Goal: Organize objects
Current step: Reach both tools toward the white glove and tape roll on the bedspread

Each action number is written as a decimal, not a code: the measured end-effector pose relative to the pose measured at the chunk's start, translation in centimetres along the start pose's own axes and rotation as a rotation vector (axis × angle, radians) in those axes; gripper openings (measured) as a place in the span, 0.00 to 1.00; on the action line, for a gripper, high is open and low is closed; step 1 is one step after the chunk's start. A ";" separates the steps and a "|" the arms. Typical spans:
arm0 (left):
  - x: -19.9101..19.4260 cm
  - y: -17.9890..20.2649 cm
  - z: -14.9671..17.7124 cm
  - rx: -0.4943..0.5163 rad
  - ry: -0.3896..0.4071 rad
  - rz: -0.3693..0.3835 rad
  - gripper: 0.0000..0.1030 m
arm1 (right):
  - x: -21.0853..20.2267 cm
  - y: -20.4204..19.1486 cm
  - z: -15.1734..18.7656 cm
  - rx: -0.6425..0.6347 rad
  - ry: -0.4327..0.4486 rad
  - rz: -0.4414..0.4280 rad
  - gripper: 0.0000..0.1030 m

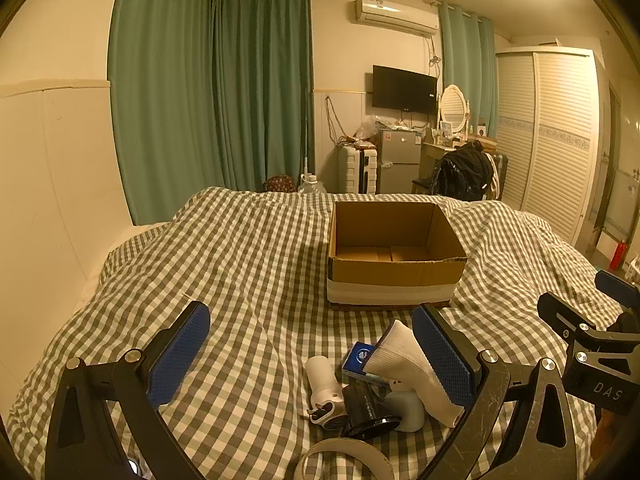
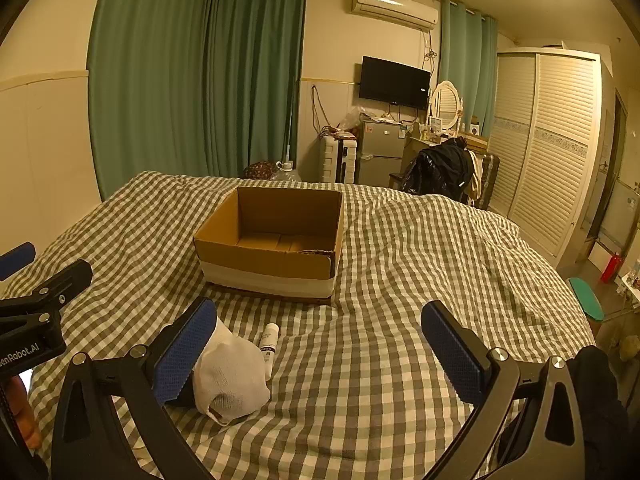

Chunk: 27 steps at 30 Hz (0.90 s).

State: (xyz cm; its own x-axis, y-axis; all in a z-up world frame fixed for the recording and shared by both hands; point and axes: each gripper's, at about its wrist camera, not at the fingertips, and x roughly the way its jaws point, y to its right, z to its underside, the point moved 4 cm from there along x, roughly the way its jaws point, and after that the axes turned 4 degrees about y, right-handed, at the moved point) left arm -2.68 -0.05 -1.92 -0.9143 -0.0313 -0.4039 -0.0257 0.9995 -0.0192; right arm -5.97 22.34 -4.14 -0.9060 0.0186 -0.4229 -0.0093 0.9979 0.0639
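Observation:
An open, empty cardboard box (image 1: 394, 276) stands on the checked bedspread (image 1: 248, 264); it also shows in the right wrist view (image 2: 268, 264). In the left wrist view a pile lies between my fingers: a white sock (image 1: 412, 364), a blue packet (image 1: 358, 356), a white bottle (image 1: 322, 380), a black reel (image 1: 366, 408), a grey piece (image 1: 408, 408) and a tape ring (image 1: 344, 456). My left gripper (image 1: 312, 348) is open above the pile. My right gripper (image 2: 320, 344) is open; the sock (image 2: 232, 376) lies by its left finger, beside a small white tube (image 2: 269, 344).
The right gripper's body (image 1: 592, 348) shows at the right edge of the left view. Beyond the bed stand green curtains (image 1: 212, 92), a small fridge (image 1: 398, 160), a chair with a black jacket (image 1: 464, 174) and a white wardrobe (image 1: 552, 136).

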 end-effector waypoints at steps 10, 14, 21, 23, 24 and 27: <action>-0.6 0.0 -0.3 -0.003 0.013 0.002 1.00 | -0.4 -0.2 -0.2 -0.003 0.006 -0.010 1.00; -0.9 0.0 -0.5 -0.004 0.017 -0.002 1.00 | -0.7 -0.3 -0.4 -0.003 0.012 -0.013 1.00; -2.2 0.1 -1.3 0.004 0.022 -0.009 1.00 | -2.2 -0.3 -1.2 0.009 0.038 -0.030 1.00; -2.6 0.2 -1.4 -0.001 0.022 -0.005 1.00 | -2.7 -0.3 -1.5 0.010 0.048 -0.039 1.00; -2.8 0.2 -1.6 -0.007 0.021 0.000 1.00 | -3.0 -0.2 -1.8 0.012 0.053 -0.042 1.00; -3.5 0.2 -1.9 -0.012 0.030 0.002 1.00 | -3.7 -0.2 -2.3 0.009 0.065 -0.043 1.00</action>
State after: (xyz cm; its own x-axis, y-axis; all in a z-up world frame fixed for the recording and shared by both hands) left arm -0.28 0.29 1.26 -0.9261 -0.0296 -0.3760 -0.0289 0.9996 -0.0076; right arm -3.54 21.97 -0.53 -0.9305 -0.0278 -0.3653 -0.0449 0.9983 0.0384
